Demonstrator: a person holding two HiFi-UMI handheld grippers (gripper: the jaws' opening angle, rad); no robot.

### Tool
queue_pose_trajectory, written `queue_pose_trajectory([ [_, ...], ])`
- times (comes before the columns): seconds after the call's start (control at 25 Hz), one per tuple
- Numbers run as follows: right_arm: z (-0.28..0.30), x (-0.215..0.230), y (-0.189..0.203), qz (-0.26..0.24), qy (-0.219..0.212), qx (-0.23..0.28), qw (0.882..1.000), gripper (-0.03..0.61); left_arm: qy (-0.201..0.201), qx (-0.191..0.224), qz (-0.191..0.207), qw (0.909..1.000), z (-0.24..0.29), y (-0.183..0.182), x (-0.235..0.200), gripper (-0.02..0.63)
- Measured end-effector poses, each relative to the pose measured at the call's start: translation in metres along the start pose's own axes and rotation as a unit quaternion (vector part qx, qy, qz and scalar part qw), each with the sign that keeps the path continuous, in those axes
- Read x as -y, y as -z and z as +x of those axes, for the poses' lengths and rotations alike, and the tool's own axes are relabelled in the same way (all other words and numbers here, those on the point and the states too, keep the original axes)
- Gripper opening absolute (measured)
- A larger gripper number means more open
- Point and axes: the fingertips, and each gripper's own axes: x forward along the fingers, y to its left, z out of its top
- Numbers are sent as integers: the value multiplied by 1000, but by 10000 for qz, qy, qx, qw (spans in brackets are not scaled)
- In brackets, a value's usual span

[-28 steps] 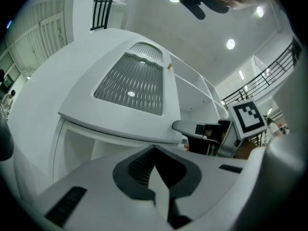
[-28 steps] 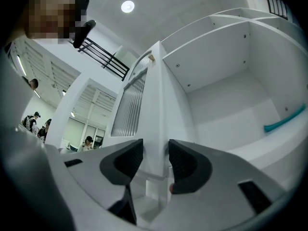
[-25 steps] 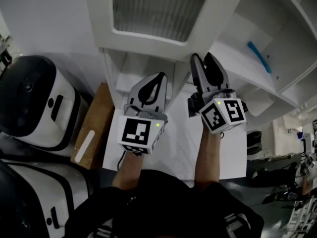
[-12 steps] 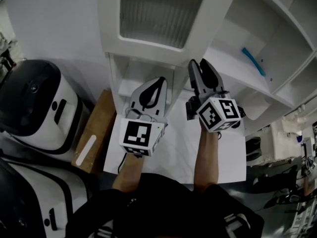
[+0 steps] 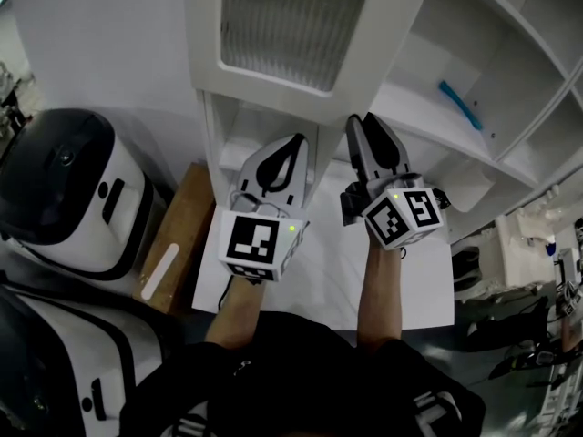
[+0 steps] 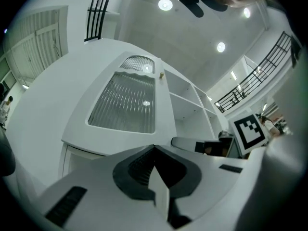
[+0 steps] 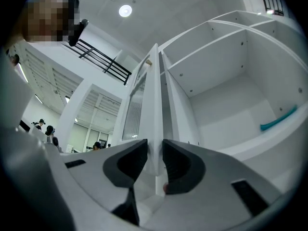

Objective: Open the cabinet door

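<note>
Cabinet door: white frame with a ribbed glass panel. It stands swung out from the cabinet, directly ahead of and above both grippers. Its free vertical edge runs between the jaws of the right gripper.

Right gripper: the jaws stand narrow and have just been closing. The door edge is between them, and the dark pads appear to lie against both faces of it. The gripper points slightly upward along the door edge.

Left gripper: the jaw tips are together with nothing between them. It is held beside the right gripper, on its left and apart from it, aimed up at the face of the door below the glass panel. It touches nothing.

Markings: each gripper carries a marker cube with black-and-white square patterns and a small green light. No readable writing is found on them.

Surroundings: open white shelving lies to the right of the right gripper, with a slim teal object lying on one shelf. A white worktop lies beneath both grippers. Left of the left gripper is a wooden board bearing a white strip; any print on it cannot be made out. Further left stand black-and-white appliances.
</note>
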Motion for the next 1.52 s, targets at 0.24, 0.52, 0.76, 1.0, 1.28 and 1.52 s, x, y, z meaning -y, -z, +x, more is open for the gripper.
queue_pose_trajectory([
  [0.24, -12, -19, -5, 77, -16, 46, 10000, 103, -82, 1, 129, 9999, -16, -3, 1, 11],
  [0.52, -26, -39, -10, 94, -34, 65, 9999, 97, -98, 26, 159, 9998, -35, -13, 7, 11],
  [0.76, -36, -57, -14, 126, -135, 129, 9997, 91, -9, 72, 153, 9999, -46, -21, 18, 11],
  [1.0, -41, -69, -17, 134, -205, 129, 9996, 86, -176, 54, 425, 9989, -54, -23, 19, 11],
  [1.28, -50, -87, -19, 220, -372, 215, 9988, 81, -337, 81, 442, 9984, -69, -28, 16, 11],
  [1.52, -58, -105, -21, 303, -551, 297, 9976, 78, -543, 99, 509, 9972, -84, -34, 10, 11],
])
